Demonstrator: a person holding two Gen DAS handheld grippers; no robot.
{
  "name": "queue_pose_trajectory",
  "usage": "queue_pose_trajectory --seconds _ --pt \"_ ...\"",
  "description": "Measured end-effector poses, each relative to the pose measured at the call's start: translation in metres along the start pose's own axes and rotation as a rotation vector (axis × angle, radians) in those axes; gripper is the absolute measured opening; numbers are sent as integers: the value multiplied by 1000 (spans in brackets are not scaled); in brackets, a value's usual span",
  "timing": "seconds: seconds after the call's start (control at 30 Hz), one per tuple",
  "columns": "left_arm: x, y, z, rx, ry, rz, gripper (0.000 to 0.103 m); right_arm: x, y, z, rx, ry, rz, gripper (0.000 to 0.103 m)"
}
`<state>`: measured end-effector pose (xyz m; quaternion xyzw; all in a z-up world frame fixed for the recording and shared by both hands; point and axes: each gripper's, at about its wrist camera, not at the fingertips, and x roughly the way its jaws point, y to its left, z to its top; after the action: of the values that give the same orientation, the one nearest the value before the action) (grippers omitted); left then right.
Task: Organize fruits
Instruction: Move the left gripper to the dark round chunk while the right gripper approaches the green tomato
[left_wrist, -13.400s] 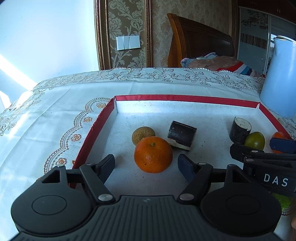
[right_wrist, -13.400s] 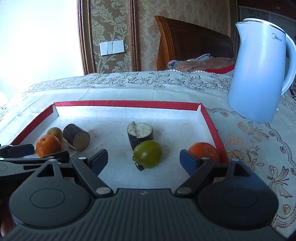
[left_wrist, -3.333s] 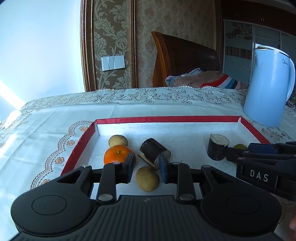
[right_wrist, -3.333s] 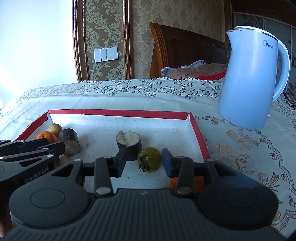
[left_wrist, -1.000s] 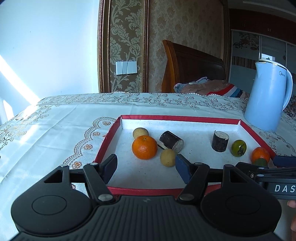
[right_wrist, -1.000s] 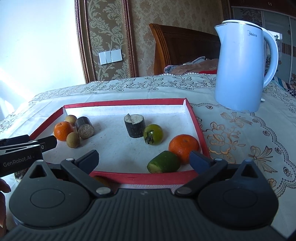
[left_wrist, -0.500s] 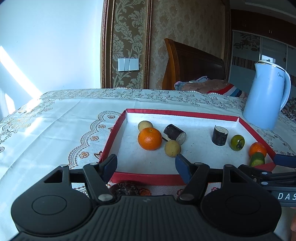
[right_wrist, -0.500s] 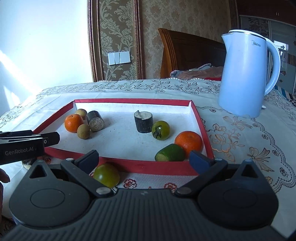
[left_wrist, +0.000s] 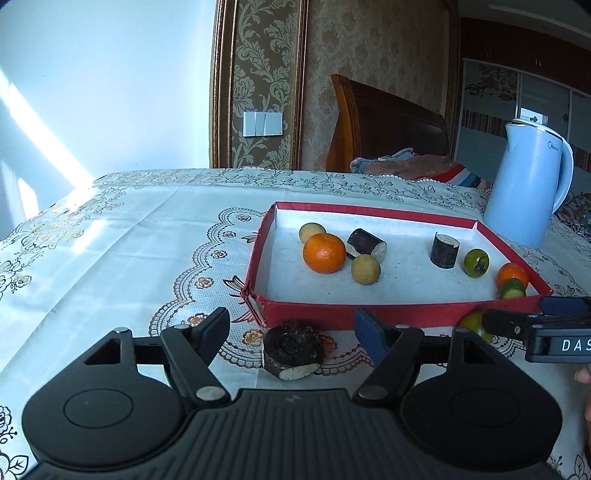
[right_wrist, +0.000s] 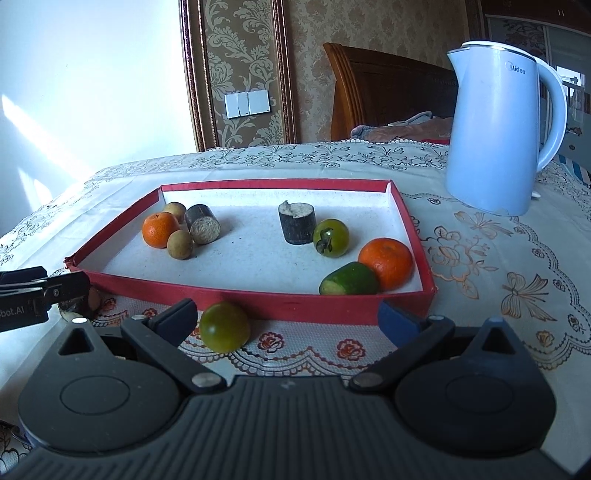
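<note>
Left hand-held gripper (left_wrist: 291, 326), lower centre of the left wrist view, stood with its jaws apart, having just opened wider, around a dark sugarcane piece (left_wrist: 293, 350) lying on the worktop (left_wrist: 122, 251), the pads clear of it. Right hand-held gripper (right_wrist: 286, 317) was likewise open; a green tomato (right_wrist: 224, 327) lay just beside its left finger on the cloth. Both items rested outside the near wall of the red-edged tray (right_wrist: 258, 301). Inside, mid-frame, lay a left cluster of orange (right_wrist: 161, 229), two longans and a cane piece, and a right cluster of upright cane piece, green tomato, cucumber end (right_wrist: 349, 283) and orange. A blue kettle (right_wrist: 506, 129) stood upper right. Judged mostly sorted; two pieces remained.
</note>
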<state>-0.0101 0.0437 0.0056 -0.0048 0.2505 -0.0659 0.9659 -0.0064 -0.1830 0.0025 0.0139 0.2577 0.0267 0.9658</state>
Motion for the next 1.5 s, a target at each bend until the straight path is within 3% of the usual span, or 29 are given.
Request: queue_pose_trajectory --seconds 0.87,1.5 --pt "30 1 1 0 138 67 74 8 10 -5 -58 76 9 103" --pt "40 -4 5 39 155 69 74 22 16 0 -7 116 18 97"
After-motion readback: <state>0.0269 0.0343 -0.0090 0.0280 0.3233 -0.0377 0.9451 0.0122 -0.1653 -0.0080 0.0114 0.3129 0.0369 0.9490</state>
